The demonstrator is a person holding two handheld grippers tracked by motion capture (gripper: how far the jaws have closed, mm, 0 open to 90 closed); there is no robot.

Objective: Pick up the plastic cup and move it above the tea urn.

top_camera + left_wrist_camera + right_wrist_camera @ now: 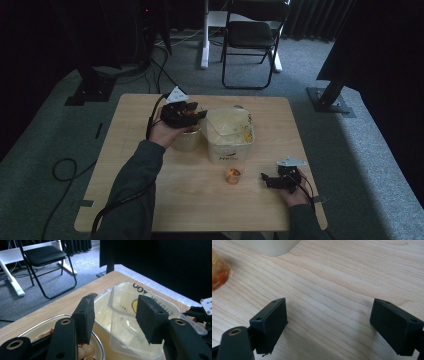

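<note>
Left gripper [113,320] hovers jaws apart over the round metal bowl of pale balls [85,350], far-left of the clear soft plastic tub [125,325]; slippery, fragile, grip gently. Right gripper [332,327] gapes wide, near-right

one metal bowl [187,140] (of small round things), one plastic tub [230,134], one amber cup [233,176], one chair [252,35]

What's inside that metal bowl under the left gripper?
The metal bowl holds small round pale and reddish pieces, perhaps nuts or beans. The left gripper hovers open above it, and its jaws cover most of the contents, so their depth is hidden.
</note>
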